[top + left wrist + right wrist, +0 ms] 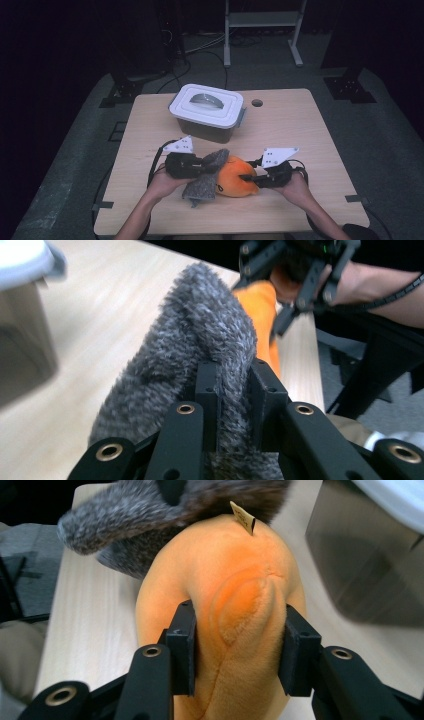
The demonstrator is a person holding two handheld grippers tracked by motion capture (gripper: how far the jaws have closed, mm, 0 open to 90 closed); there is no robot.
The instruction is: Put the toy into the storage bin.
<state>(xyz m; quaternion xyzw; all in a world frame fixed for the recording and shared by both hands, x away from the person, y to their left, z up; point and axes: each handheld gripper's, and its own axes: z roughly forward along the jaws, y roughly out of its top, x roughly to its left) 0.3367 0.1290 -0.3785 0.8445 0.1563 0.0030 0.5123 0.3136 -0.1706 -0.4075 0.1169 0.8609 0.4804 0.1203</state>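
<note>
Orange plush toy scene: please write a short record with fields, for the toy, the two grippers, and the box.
toy: orange plush toy with grey furry part, near the front edge of the wooden table
left gripper: shut on the grey furry part
right gripper: jaws on both sides of the orange body, pressing it
tag: small beige label on top of the toy
box: grey container with white lid, closed, behind the toy and apart from it
table hole: round, right of the box
</note>
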